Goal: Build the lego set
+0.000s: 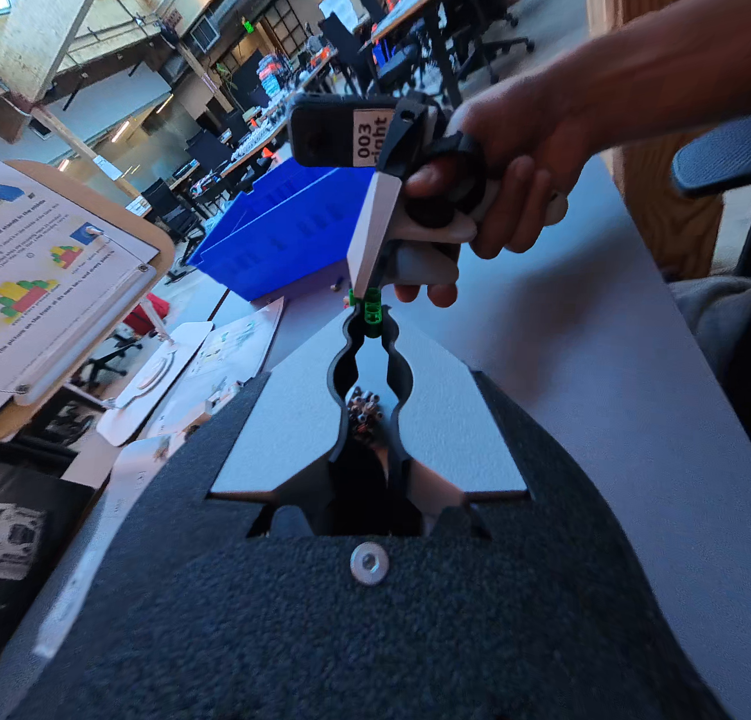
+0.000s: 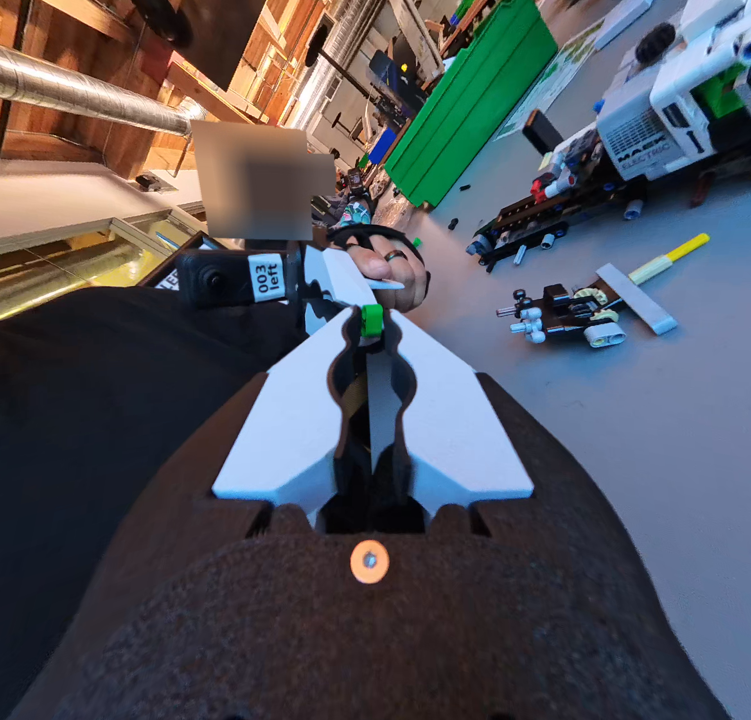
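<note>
A small green Technic piece (image 1: 372,311) with round holes sits between the fingertips of my left gripper (image 1: 369,320), which is shut on it above the grey table. My right gripper (image 1: 361,294) comes down from the upper right, held by a hand, and its white fingertips close on the top of the same green part. In the right wrist view the green piece (image 2: 372,319) is pinched between the tips of my right gripper (image 2: 371,326). The left gripper (image 2: 363,303) meets it from the far side. How the green part is built is hidden by the fingers.
A blue bin (image 1: 284,233), an instruction stand (image 1: 69,277) and booklets (image 1: 227,355) lie at the left. A pile of small parts (image 1: 363,412) lies below the fingers. A white truck model (image 2: 670,131), a black sub-assembly (image 2: 569,314), a grey beam with yellow axle (image 2: 638,300) and a green bin (image 2: 467,90) are on the table. Less than 4 cm separates the two grippers' tips.
</note>
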